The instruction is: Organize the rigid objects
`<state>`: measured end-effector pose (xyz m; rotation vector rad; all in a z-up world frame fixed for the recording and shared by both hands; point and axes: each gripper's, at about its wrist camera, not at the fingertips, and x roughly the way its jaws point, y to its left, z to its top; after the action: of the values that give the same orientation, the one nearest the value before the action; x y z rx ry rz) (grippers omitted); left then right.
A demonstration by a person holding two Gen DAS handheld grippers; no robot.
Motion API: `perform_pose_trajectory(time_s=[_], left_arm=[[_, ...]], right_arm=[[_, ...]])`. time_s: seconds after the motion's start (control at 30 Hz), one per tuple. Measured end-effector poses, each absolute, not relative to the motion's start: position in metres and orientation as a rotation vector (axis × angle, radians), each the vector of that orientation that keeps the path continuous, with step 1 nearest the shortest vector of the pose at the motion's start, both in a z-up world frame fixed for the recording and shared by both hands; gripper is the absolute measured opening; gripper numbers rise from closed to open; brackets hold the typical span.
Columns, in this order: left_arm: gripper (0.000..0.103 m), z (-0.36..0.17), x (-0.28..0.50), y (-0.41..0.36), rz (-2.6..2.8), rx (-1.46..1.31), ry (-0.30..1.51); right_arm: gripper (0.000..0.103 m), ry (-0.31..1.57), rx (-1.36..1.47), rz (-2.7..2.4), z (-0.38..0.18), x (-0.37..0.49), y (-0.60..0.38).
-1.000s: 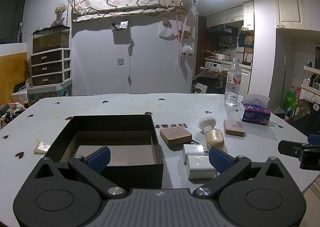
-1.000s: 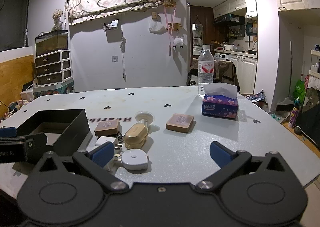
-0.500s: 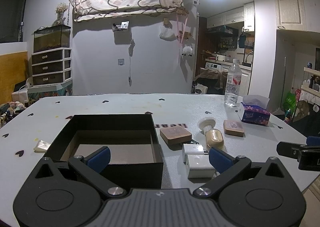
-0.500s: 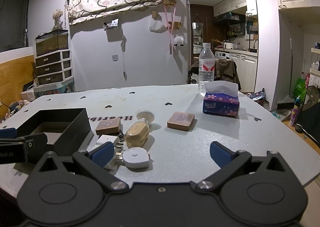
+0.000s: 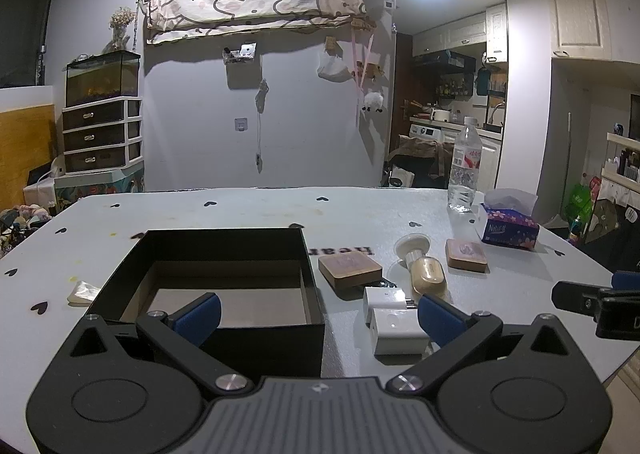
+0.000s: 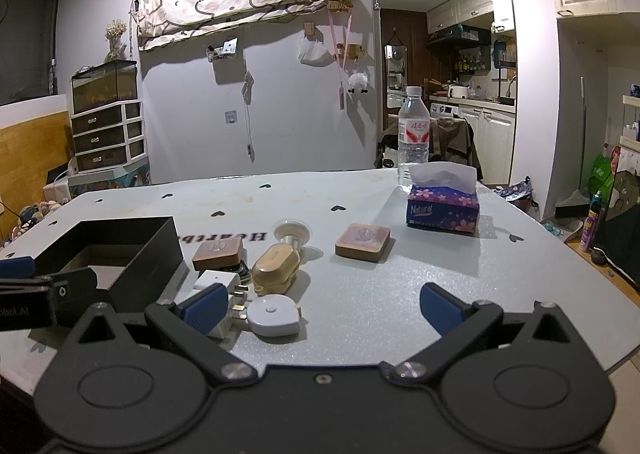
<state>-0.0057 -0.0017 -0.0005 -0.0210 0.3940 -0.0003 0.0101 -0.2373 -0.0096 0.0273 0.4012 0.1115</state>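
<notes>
Nearby, black box (image 5: 224, 294) rim, white chargers (image 5: 394, 324) beside, both tools spread wide.

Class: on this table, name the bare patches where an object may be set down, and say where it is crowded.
Free: inside the black box; tabletop before the right claw, below the wooden block and tissue box. Crowded: the chargers and cream case beside the box.

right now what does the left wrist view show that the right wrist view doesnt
Only the left wrist view shows the black box's bare floor and a crumpled wrapper left of it. Only the right wrist view shows the round white tape measure and the white charger's prongs. Both show the two wooden blocks, tan case, tissue box and water bottle.
</notes>
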Motion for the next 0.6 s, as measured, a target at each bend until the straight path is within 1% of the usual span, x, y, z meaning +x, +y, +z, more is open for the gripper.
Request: perform_pose_trajectory(time_s=[0.6], left_arm=[[0.103,0.0023,-0.0132,0.0011,-0.016,-0.025,0.367]], right_arm=[[0.103,0.361,0.026,0.114,-0.0028,0.0049,-0.2349]])
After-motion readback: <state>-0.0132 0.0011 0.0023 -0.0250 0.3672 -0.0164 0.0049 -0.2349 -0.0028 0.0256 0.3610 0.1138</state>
